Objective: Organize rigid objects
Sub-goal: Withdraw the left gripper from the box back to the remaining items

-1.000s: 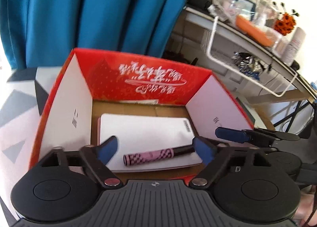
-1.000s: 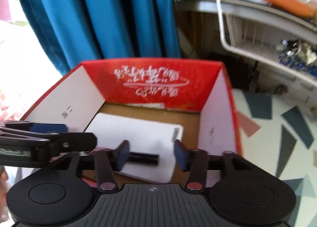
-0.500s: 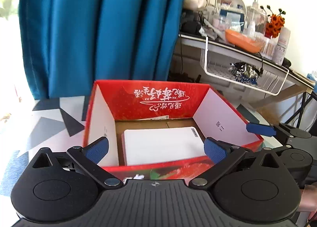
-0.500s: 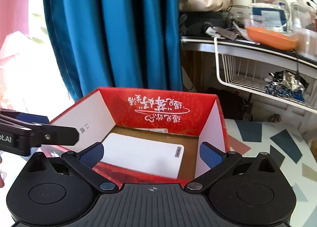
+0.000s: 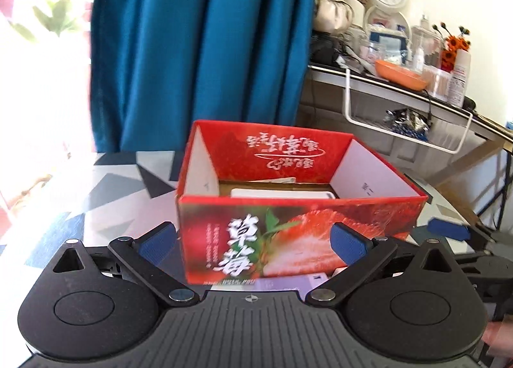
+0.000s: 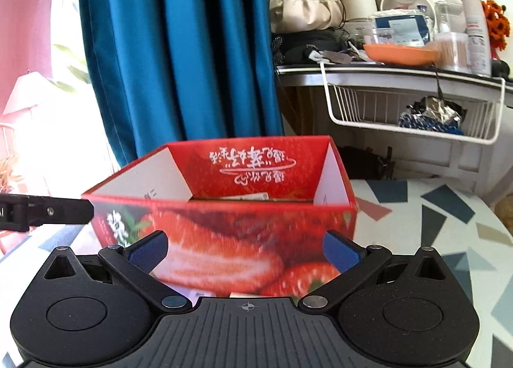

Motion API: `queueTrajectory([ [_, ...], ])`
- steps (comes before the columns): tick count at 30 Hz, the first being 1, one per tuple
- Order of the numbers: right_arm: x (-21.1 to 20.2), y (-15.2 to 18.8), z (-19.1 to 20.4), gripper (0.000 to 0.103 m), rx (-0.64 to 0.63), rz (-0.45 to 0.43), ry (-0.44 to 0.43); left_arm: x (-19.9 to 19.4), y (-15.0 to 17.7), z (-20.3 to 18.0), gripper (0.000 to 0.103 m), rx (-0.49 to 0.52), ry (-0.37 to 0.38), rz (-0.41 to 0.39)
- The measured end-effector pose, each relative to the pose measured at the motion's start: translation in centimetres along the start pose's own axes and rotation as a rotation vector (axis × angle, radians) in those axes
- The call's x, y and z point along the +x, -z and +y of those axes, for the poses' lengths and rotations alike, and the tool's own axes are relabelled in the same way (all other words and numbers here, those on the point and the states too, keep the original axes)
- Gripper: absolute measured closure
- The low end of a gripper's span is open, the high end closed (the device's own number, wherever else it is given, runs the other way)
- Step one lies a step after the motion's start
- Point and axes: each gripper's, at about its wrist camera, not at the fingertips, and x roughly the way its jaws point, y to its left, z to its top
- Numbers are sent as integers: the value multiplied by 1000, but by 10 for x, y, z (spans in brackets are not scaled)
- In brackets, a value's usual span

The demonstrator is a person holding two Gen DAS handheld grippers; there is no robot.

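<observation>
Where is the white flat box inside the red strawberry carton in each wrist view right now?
Left wrist: the white flat box shows as a thin strip on the floor of the strawberry carton, just above its near wall, centre frame.
Right wrist: not visible; the carton's near wall hides the floor.
Shared landmark: the white script on the carton's far inner wall.

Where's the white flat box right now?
In the left wrist view, the white flat box lies on the floor of the red strawberry carton, behind its front wall.
</observation>
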Motion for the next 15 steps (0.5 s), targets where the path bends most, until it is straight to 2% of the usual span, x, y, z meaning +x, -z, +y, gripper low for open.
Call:
queueTrajectory([
  [6,0,24,6,0,-33,14,-18,-10,21,0,0,-7,-40,-9],
  [8,-2,31,8,1,-36,-6,-43,-11,28,1,0,-10,-45,-8],
  [15,-2,48,19,1,-99,-5,-71,-11,52,7,0,-13,-73,38],
])
